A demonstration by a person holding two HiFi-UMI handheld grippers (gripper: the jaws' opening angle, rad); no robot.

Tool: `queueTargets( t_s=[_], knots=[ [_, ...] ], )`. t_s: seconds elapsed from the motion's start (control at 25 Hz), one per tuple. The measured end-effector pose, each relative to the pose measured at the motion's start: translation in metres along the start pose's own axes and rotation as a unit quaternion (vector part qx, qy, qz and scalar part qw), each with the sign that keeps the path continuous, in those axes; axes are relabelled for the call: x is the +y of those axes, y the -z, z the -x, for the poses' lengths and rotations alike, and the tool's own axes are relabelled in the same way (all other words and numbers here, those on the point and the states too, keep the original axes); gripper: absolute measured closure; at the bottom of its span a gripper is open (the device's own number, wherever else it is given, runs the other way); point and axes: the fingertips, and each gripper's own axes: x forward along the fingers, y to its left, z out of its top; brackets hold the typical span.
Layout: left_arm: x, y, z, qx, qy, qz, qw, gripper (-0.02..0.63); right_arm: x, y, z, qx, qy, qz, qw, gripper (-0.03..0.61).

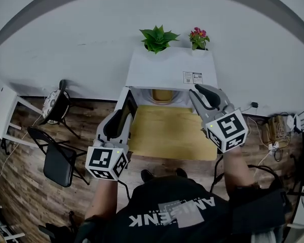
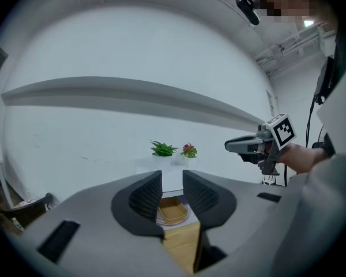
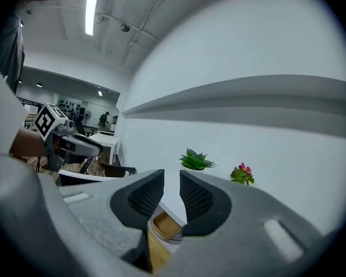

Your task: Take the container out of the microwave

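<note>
Both left tongs (image 1: 123,114) and right tongs (image 1: 197,93) face container (image 1: 162,95).

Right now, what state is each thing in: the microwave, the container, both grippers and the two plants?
Microwave: door open.
Container: inside the microwave, not gripped.
Left gripper: jaws apart, empty.
Right gripper: jaws apart, empty.
Green plant: upright on the microwave.
Flowering plant: upright on the microwave.

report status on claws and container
Left claw open, empty. Right claw open, empty. Container in open microwave, untouched. Nothing blocking.
</note>
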Motion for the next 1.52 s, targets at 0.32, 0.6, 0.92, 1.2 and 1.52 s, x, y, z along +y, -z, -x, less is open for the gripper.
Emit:
queueTargets(
  t_s=[0.32, 0.6, 0.92, 1.2, 1.52],
  knots=[
    [0.022, 0.014, 0.006, 0.009, 0.033, 0.01, 0.9994, 0.463, 0.04, 0.01, -0.033, 0.026, -0.033, 0.035, 0.999, 0.442],
    [0.019, 0.032, 0.01, 0.024, 0.01, 0.021, 0.9994, 0.442, 0.071, 0.055, -0.061, 0.062, -0.122, 0.058, 0.989, 0.399],
    [0.008, 0.046, 0.024, 0.035, -0.062, 0.039, 0.9967, 0.431, 0.071, 0.115, -0.087, 0.097, -0.198, 0.105, 0.97, 0.388],
    [0.0, 0.062, 0.034, 0.039, -0.126, 0.052, 0.9899, 0.431, 0.066, 0.182, -0.122, 0.144, -0.227, 0.158, 0.95, 0.377],
    [-0.003, 0.067, 0.054, 0.032, -0.196, 0.066, 0.9778, 0.431, 0.075, 0.238, -0.156, 0.182, -0.264, 0.2, 0.926, 0.377]
  ],
)
